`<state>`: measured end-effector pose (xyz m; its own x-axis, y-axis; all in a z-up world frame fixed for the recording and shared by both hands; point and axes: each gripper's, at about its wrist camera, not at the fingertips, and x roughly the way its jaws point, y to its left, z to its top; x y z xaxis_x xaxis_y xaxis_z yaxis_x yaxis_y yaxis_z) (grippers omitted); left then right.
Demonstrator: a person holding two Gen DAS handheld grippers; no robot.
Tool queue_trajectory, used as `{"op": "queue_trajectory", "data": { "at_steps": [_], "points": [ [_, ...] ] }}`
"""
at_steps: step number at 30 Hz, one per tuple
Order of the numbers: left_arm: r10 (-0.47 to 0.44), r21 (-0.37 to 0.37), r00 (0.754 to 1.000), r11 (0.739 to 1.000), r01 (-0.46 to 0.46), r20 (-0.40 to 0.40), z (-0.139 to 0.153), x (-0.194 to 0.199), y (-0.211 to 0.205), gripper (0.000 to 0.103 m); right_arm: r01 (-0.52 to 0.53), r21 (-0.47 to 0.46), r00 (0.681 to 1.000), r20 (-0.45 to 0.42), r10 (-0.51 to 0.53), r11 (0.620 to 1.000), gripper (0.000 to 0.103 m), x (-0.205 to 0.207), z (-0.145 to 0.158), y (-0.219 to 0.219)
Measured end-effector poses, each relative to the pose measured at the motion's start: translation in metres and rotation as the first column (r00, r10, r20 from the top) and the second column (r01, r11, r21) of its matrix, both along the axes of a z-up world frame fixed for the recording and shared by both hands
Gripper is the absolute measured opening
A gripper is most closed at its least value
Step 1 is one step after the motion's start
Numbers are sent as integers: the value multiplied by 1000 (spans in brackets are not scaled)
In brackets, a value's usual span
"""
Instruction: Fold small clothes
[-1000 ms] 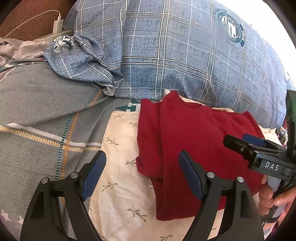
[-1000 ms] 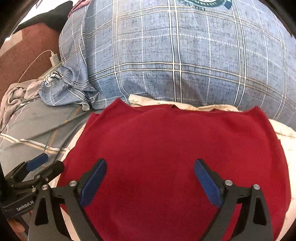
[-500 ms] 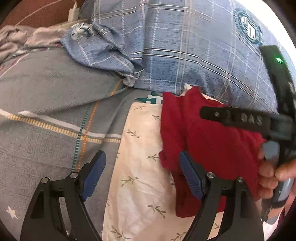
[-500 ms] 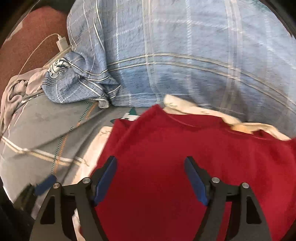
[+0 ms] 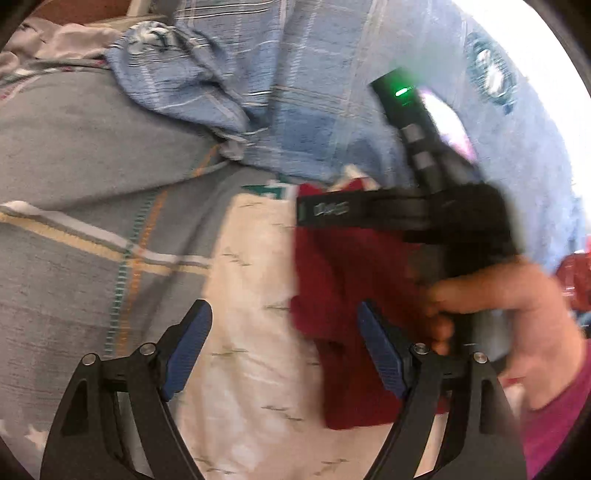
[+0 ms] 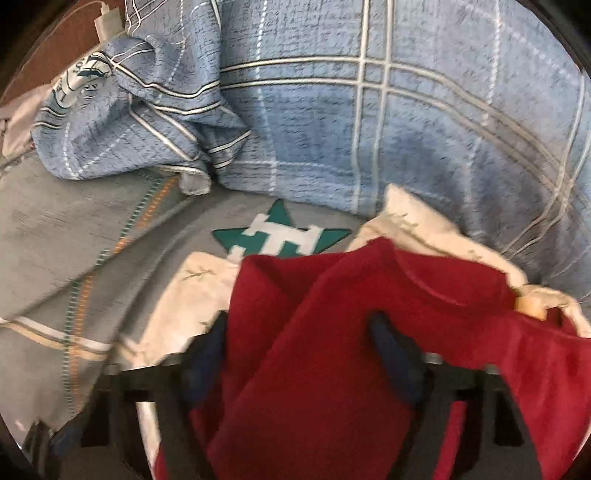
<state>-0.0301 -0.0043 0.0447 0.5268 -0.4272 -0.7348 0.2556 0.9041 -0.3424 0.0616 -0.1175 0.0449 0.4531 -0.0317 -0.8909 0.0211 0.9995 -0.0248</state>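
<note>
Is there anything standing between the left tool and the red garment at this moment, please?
Partly. The right tool and the hand holding it cross over the red garment on its far side. The garment's near edge lies unobstructed beside the open left tool.

Blue plaid quilt bunched at the back, on grey striped bedsheet with a green star logo. White charger top left, blurry.

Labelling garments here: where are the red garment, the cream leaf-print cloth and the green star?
red garment (image 6: 332,369), right wrist view, upper folded layer.
cream leaf-print cloth (image 5: 251,295), left wrist view, bare middle.
green star (image 6: 280,236), right wrist view, white emblem.
</note>
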Motion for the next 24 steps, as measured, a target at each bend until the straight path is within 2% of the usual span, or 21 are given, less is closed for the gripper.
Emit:
{"op": "queue_trajectory", "data": {
  "at_steps": [1, 2, 3, 4, 8, 12, 14, 15, 16, 17, 18, 19, 21, 24],
  "points": [
    [-16, -34, 1000, 999, 16, 4, 2, -2, -1, 81, 0, 0, 1000, 10, 0, 1000, 47, -3, 2, -2],
    [-34, -61, 999, 998, 34, 13, 4, -4, -2, 81, -9, 25, 1000, 23, 8, 1000, 41, -6, 6, -6],
    [-56, -71, 998, 996, 58, 22, 6, -5, -7, 81, -18, 61, 999, 32, 16, 998, 29, -9, 9, -11],
    [-70, -61, 997, 996, 71, 26, 5, -5, -10, 81, -22, 93, 999, 34, 19, 995, 25, -13, 11, -15],
    [-85, 41, 996, 996, 85, 17, -7, 0, -27, 81, -42, 135, 998, 53, 35, 990, 20, -25, 20, -22],
    [-58, 2, 998, 998, 58, -5, -16, 11, -25, 81, -57, 125, 997, 50, 51, 990, 19, -28, 22, -22],
    [-66, -22, 998, 998, 66, -9, -19, 17, -26, 76, -57, 139, 998, 48, 51, 989, 19, -29, 23, -24],
    [-78, -35, 997, 996, 78, -11, -20, 18, -26, 55, -60, 159, 998, 46, 53, 985, 24, -30, 24, -25],
    [-100, -51, 995, 994, 99, -23, -21, 19, -28, 46, -60, 178, 998, 40, 53, 982, 28, -23, 26, -26],
    [-92, -49, 996, 995, 92, -13, -20, 18, -28, 45, -56, 202, 998, 33, 50, 978, 30, -23, 28, -28],
    [-90, -49, 996, 995, 90, 2, -18, 17, -28, 36, -56, 235, 998, 18, 54, 970, 42, -23, 30, -29],
    [-90, -42, 996, 995, 91, 18, -16, 16, -29, 28, -59, 249, 998, 10, 58, 967, 59, -21, 31, -28],
    [-99, -51, 994, 994, 102, 52, -8, 12, -28, 25, -63, 252, 998, 14, 62, 966, 74, -23, 37, -27],
    [-117, -61, 988, 991, 123, 104, 2, 6, -30, 23, -70, 243, 997, -2, 72, 967, 77, -21, 40, -21]
  ]
}}
